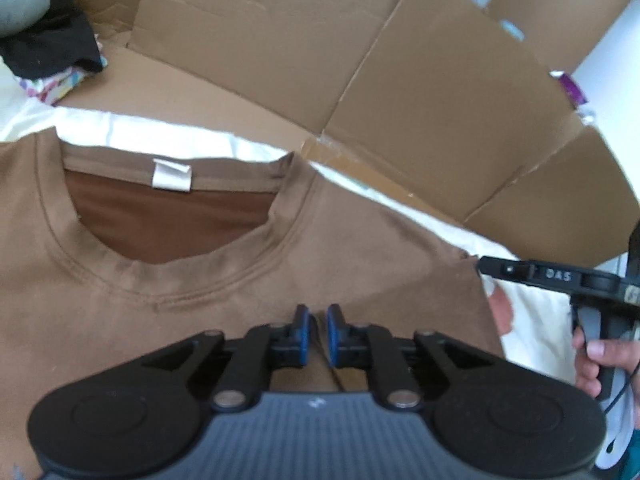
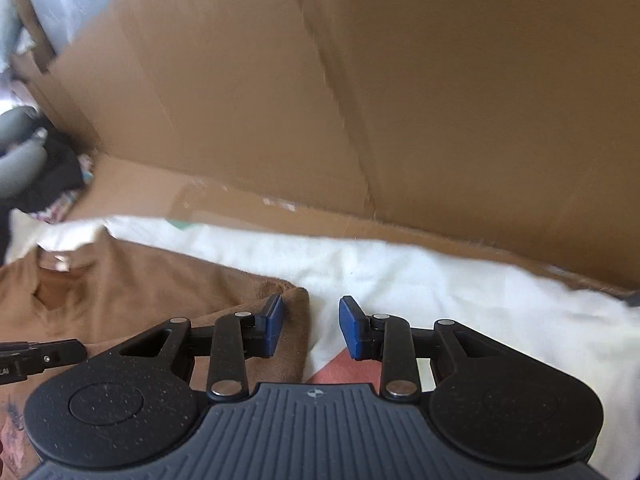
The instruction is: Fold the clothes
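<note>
A brown t-shirt (image 1: pixel 240 280) lies flat on a white sheet (image 2: pixel 440 280), collar up, with a white label (image 1: pixel 172 174) inside the neck. My left gripper (image 1: pixel 317 332) hovers low over the chest just below the collar. Its blue pads are almost together with only a thin slit between them, and I cannot tell whether fabric is pinched. My right gripper (image 2: pixel 312 326) is open at the shirt's right edge (image 2: pixel 296 320), with that folded edge lying between its fingers. Seen from the left wrist view, the right gripper (image 1: pixel 486 266) reaches in from the right, held by a hand (image 1: pixel 596 356).
Brown cardboard panels (image 1: pixel 360 60) stand along the far side of the sheet. A pile of dark and patterned clothes (image 1: pixel 52 48) with a grey object sits at the far left. A pink patch (image 2: pixel 344 368) shows on the sheet under the right gripper.
</note>
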Tool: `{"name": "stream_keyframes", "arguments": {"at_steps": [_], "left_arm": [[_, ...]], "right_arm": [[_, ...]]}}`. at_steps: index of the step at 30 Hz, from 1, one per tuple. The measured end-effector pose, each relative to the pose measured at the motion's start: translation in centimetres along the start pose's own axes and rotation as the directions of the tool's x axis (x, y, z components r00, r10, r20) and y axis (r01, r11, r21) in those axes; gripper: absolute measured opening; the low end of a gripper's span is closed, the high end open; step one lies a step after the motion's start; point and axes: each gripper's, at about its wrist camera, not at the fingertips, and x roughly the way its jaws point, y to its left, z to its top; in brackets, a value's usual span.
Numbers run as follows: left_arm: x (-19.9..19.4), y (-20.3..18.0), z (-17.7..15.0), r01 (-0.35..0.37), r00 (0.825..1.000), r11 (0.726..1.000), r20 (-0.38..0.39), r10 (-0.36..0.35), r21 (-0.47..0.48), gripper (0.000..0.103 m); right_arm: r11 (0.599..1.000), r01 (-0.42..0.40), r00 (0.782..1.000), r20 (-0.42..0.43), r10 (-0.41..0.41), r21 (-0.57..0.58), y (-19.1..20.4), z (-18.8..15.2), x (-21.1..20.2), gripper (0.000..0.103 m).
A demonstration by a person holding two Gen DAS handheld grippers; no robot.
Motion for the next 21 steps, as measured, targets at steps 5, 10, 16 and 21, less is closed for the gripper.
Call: {"name": "stream_keyframes", "arguments": {"at_steps": [5,10,16,21], "left_arm": [[-1.9,-0.8,-1.5,0.028,0.999,1.0,-0.03,-0.028,-0.004,0.013],[-3.2,-1.9,-3.2,0.046,0.996,0.999,-0.08,-0.047,-0.013,0.013],[-4.2,-3.0,-5.1,0.069,0.99,0.997,-0.123,-0.071,-0.02,0.024],[-5.1,-3.9,-6.7,0.089,0.983,0.996,-0.158,-0.092,-0.026,0.045]], "right_arm": [[0.999,-0.039,0.998,0.051,0.039,-0.007,0.4,-1.7,-4.9,0.037],[0.999,-0.033,0.998,0.055,0.034,-0.027,1.0,-4.6,-8.5,0.037],[0.997,-0.004,0.999,0.046,0.008,-0.083,2.2,-7.9,-12.3,0.038],[0.993,0.015,1.0,0.025,-0.012,-0.118,3.0,-11.3,-14.4,0.038]]}}
